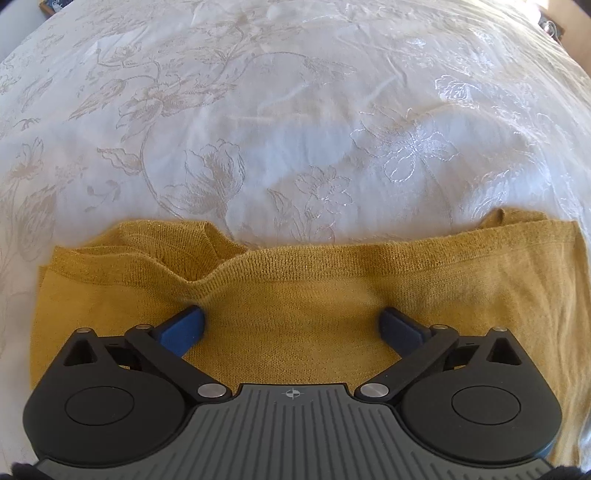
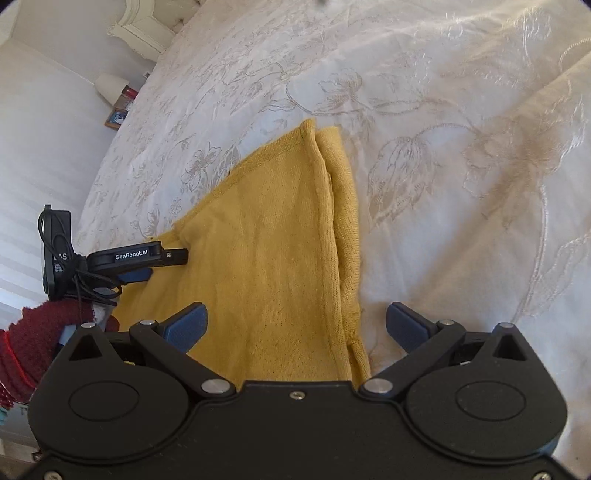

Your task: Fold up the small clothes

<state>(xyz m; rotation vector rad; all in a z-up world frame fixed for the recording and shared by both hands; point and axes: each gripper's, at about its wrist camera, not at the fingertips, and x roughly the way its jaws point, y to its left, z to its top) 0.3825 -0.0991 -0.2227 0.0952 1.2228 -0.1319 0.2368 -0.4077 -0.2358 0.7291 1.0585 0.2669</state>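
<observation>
A mustard-yellow knit garment (image 1: 314, 295) lies folded flat on a white bedspread with a beige flower pattern (image 1: 258, 129). My left gripper (image 1: 293, 323) is open, its blue fingers spread wide just above the garment near its ribbed far edge. In the right wrist view the same garment (image 2: 266, 251) stretches away, with a folded side edge on its right. My right gripper (image 2: 297, 323) is open and empty over the garment's near right edge. The left gripper (image 2: 177, 256) shows at the garment's left side.
The bedspread (image 2: 461, 147) extends far and right. A white bedside cabinet (image 2: 144, 29), a small lamp (image 2: 110, 86) and a wall lie at the far left. My dark red sleeve (image 2: 40, 336) shows at the lower left.
</observation>
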